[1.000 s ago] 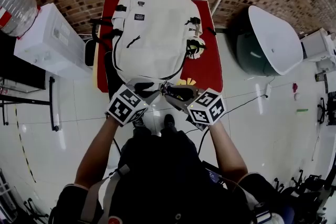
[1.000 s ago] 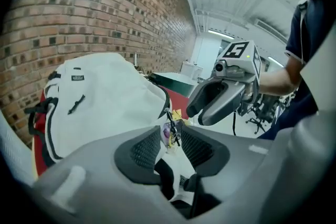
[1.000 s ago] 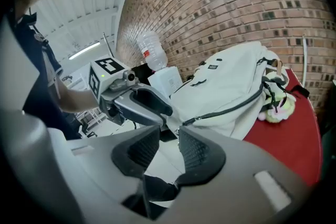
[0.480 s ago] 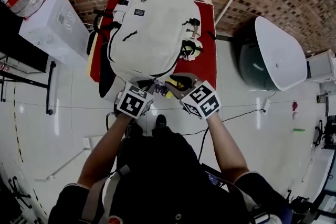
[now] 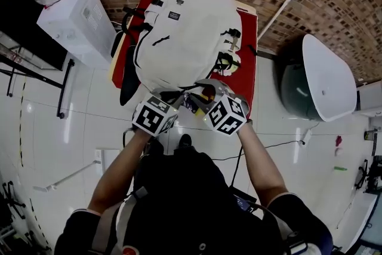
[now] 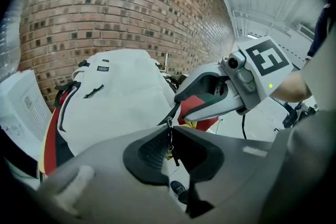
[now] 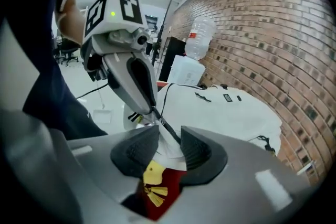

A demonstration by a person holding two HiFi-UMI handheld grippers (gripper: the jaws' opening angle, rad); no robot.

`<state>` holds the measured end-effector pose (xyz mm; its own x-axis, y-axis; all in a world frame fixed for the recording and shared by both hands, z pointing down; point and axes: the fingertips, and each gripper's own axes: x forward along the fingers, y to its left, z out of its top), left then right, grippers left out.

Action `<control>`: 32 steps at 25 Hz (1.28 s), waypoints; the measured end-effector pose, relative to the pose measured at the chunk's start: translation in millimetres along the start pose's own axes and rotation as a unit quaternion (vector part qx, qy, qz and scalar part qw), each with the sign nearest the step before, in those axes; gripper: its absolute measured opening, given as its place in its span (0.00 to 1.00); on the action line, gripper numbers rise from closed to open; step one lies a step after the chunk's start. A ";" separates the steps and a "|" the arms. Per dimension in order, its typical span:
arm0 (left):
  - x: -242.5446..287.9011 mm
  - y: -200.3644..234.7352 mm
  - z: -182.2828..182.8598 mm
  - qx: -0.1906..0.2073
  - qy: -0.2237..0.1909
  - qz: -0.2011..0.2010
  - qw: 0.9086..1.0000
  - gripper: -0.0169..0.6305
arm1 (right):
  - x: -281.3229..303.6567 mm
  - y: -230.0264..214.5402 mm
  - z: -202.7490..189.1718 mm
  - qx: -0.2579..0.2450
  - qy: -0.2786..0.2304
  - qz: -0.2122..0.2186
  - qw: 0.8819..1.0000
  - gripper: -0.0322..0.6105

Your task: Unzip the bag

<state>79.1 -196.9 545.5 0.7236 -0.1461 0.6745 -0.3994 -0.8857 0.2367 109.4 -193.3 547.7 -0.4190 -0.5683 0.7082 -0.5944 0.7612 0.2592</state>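
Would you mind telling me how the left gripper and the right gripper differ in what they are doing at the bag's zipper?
The left gripper is closing its fingers, nearly together on the zipper pull; the right gripper is opening its fingers, which stand well apart. The left has only the thin pull between its fingers; the right straddles a corner of the white bag. Both meet at the bag's near edge.

L gripper (image 6: 169, 127) jaws now closing on zip pull (image 6: 168, 145), R gripper (image 7: 169, 139) jaws opening round bag (image 7: 236, 107).
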 end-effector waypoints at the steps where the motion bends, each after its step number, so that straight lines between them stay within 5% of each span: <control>1: -1.4 0.2 1.0 0.000 -0.002 -0.002 1.000 0.07 | -2.8 -1.4 0.3 0.000 -0.004 -0.003 1.000 0.23; 9: -7.3 1.1 6.7 0.000 -0.010 -0.017 1.000 0.07 | 0.9 4.3 4.5 -0.067 0.012 0.013 0.998 0.12; 14: -8.5 -0.7 9.9 0.006 -0.010 -0.028 1.000 0.07 | 8.2 4.3 1.7 -0.064 0.014 0.010 0.998 0.22; 23: -13.8 0.6 15.7 -0.005 -0.019 -0.051 0.999 0.07 | 11.1 -7.8 13.4 -0.149 0.023 -0.005 0.989 0.23; 28: -13.0 1.1 15.1 -0.006 -0.019 -0.057 0.998 0.07 | 21.1 -3.7 4.9 -0.163 0.040 0.007 0.986 0.35; 32: -11.8 4.1 17.2 -0.008 -0.020 -0.055 0.998 0.08 | 29.5 -12.3 6.6 -0.198 0.052 -0.005 0.979 0.25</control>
<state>78.6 -206.3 526.5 0.7855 -0.0666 0.6152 -0.3257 -0.8898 0.3195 99.8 -221.4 561.1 -0.3304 -0.5579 0.7613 -0.2773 0.8284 0.4867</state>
